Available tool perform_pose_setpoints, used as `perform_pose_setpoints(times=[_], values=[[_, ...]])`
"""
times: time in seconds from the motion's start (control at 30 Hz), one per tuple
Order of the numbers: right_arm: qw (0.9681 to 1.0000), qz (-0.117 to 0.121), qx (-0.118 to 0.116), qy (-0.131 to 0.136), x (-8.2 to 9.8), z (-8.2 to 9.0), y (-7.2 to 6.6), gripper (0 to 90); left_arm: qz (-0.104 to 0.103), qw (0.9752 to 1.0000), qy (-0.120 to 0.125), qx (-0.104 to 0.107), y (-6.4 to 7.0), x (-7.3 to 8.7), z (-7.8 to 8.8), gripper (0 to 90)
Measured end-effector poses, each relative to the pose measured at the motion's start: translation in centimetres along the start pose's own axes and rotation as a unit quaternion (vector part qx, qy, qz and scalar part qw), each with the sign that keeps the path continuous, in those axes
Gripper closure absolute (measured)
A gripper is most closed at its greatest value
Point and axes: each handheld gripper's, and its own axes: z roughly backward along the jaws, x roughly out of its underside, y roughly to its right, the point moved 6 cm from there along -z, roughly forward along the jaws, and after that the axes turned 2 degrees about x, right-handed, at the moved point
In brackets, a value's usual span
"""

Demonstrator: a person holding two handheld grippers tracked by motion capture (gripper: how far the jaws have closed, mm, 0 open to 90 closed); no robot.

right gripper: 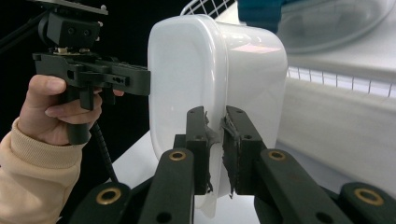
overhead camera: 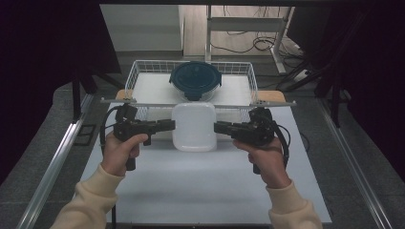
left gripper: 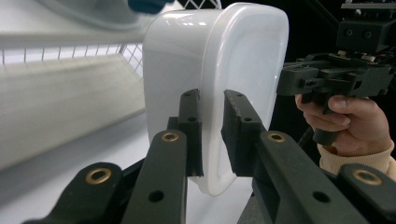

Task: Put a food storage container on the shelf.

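A white lidded plastic container (overhead camera: 194, 127) hangs above the white table, held from both sides. My left gripper (overhead camera: 172, 125) is shut on its left rim. My right gripper (overhead camera: 217, 127) is shut on its right rim. In the left gripper view the black jaws pinch the lip of the white container (left gripper: 219, 84), with the other gripper (left gripper: 327, 77) on the far side. In the right gripper view the jaws clamp the lip of the container (right gripper: 210, 79), and the other hand's gripper (right gripper: 93, 77) shows at the left.
A white wire basket (overhead camera: 143, 71) stands at the back of the table. In it sits a round clear bowl with a dark teal lid (overhead camera: 195, 78). The white table top (overhead camera: 191, 186) lies below the hands. Metal rails run along both sides.
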Motion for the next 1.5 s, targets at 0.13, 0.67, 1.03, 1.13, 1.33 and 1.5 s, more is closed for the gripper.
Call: perform_pose_setpoints(times=[0.13, 0.67, 1.03, 1.13, 1.33, 1.5], values=[[1.0, 0.003, 0.001, 0.003, -1.4, 0.1, 0.0, 80.5, -0.008, 1.0, 0.001, -0.003, 0.3, -1.4, 0.2, 78.7], [0.9997, 0.012, -0.004, 0.02, -8.3, 0.2, 0.1, 80.6, -0.022, 0.9997, 0.01, -0.005, 0.7, -8.7, 1.1, 78.7], [0.9997, -0.009, -0.015, 0.015, -13.1, -1.3, 1.7, 80.6, 0.012, 0.9999, 0.004, 0.008, -1.4, -13.6, 1.1, 78.6], [0.9997, -0.018, -0.013, 0.011, -13.9, -1.8, 2.2, 80.6, 0.023, 0.9997, -0.001, 0.012, -2.3, -14.4, 0.9, 78.5], [0.9985, -0.052, -0.016, 0.0, -14.5, -3.0, 4.0, 80.5, 0.046, 0.9987, -0.015, 0.015, -4.0, -15.4, -0.2, 78.6], [0.9955, -0.091, -0.026, 0.0, -14.9, -3.6, 5.4, 79.8, 0.082, 0.996, -0.003, 0.037, -5.3, -16.3, -0.8, 80.0]])
